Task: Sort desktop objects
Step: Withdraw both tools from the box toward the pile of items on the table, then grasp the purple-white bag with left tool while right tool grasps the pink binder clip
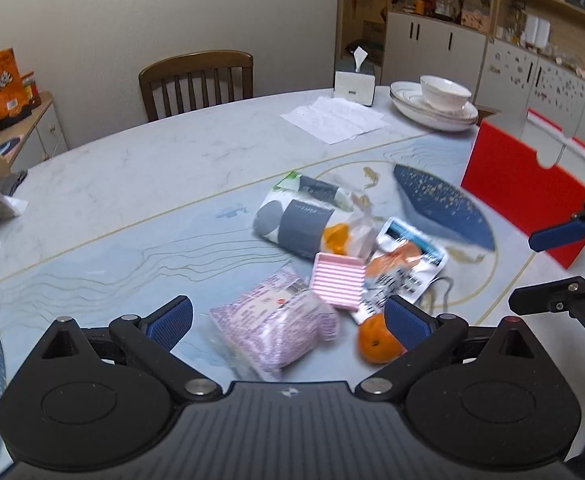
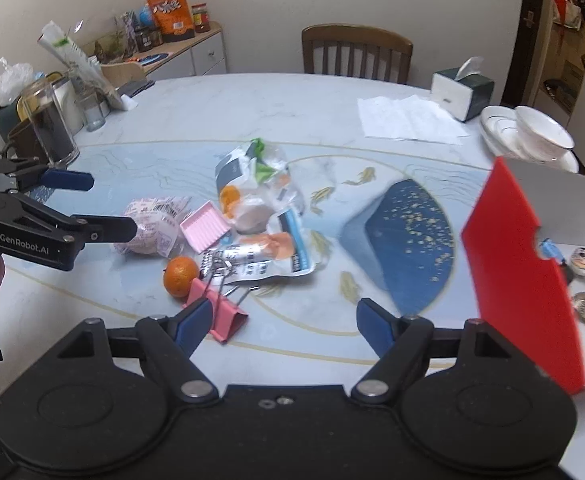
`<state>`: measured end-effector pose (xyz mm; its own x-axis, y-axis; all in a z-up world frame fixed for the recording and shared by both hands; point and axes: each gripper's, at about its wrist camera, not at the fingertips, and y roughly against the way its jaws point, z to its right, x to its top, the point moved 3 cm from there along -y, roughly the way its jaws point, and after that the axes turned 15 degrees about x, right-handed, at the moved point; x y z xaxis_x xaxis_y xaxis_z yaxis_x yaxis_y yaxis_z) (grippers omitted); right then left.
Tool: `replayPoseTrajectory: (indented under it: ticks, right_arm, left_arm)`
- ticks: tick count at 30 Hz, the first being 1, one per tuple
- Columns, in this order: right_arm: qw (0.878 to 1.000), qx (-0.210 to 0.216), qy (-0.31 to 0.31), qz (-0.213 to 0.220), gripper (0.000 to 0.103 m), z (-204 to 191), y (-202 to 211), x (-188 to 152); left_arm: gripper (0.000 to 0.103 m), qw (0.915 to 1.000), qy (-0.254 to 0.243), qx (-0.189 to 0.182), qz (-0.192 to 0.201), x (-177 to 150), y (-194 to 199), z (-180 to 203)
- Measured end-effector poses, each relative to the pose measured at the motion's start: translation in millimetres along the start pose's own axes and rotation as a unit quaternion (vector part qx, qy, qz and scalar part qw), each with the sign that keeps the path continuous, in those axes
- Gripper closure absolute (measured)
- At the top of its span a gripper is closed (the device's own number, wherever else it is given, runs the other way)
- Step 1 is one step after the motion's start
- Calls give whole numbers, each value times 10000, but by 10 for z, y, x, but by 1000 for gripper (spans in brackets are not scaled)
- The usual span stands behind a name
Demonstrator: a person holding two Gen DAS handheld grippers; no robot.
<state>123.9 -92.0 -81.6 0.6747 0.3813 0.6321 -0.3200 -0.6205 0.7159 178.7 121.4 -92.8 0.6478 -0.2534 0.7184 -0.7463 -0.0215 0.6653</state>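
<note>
Both grippers, left (image 1: 288, 322) and right (image 2: 280, 326), hang unclenched and empty, so I'd straddle the pink striped plastic packet (image 1: 274, 334) squarely before carrying it to the red box (image 1: 528, 196).

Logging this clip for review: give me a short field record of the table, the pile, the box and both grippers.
surface: marbled table
pile: purple packet, pink ridged tray, loose orange, pink binder clip, snack bags
box: red box, to the right of the pile, some items already inside
left gripper: open, empty, above the purple packet
right gripper: open, empty, near the binder clip
background: tissue box, stacked dishes
</note>
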Motion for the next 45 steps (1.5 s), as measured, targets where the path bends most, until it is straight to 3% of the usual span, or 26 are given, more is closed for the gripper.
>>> replayPoseTrajectory:
  ticks: [12, 19, 28, 37, 45]
  right_arm:
    - [9982, 12, 299, -511, 24, -254, -650, -27]
    - [9978, -137, 300, -577, 24, -267, -868, -18]
    - [9972, -290, 307, -620, 26, -117, -833, -49]
    - [9981, -329, -89, -521, 29, 243, -659, -117]
    - [9985, -255, -7, -485, 47, 264, -620, -115]
  left_arm:
    - [0, 9992, -395, -90, -72, -31, -269, 8]
    - [0, 9988, -463, -132, -129, -34, -344, 9]
    - [0, 9983, -453, -302, -191, -43, -436, 8]
    - [1, 9975, -523, -407, -261, -64, -522, 47]
    - [2, 9974, -538, -367, -299, -87, -564, 55]
